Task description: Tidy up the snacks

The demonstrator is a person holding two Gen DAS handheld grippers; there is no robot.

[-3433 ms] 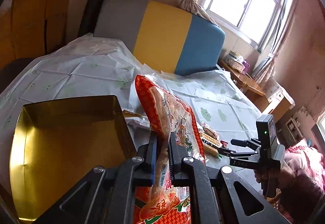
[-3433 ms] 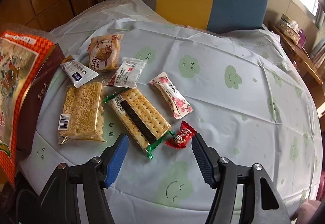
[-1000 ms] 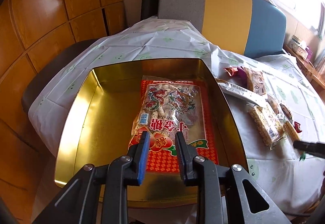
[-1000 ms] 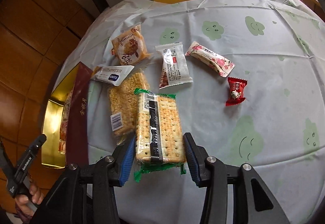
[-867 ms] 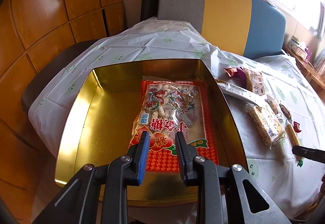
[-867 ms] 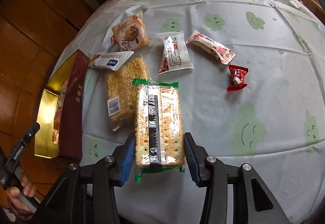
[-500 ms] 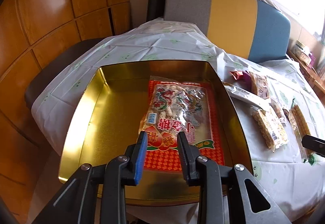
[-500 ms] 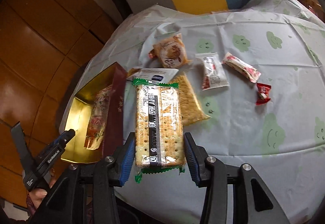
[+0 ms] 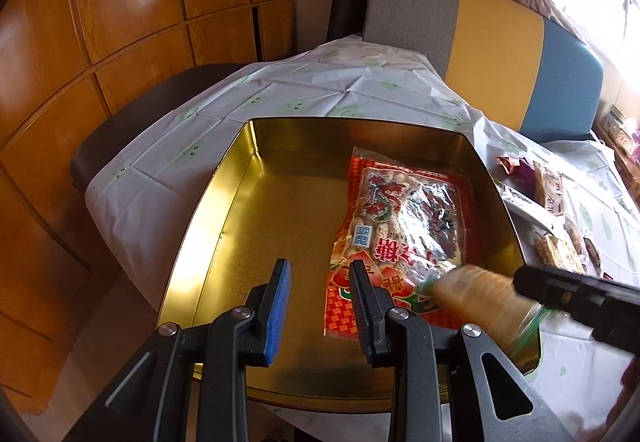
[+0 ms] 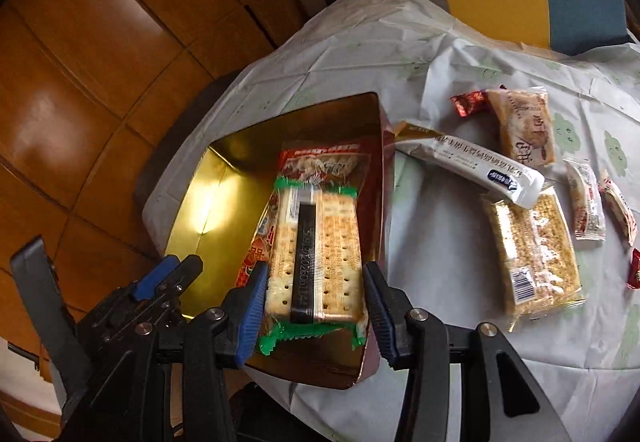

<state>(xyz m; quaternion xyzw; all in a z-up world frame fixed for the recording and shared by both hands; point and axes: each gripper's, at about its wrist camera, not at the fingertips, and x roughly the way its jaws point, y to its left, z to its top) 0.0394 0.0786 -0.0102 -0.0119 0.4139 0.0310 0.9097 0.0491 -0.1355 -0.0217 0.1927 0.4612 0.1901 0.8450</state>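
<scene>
Right gripper (image 10: 315,298) fingers pinch the cracker pack (image 10: 313,262) over the gold tin (image 9: 248,201); left gripper (image 9: 320,306) fingers slightly spread, holding nothing

Green-edged clear cracker pack (image 10: 314,258) lifted off tablecloth, now over gold rectangular tin (image 10: 224,177), above red peanut-candy bag (image 9: 404,238); right gripper (image 10: 316,306) jaws just opening slightly around pack; left gripper (image 9: 320,306) shifted left, empty
</scene>
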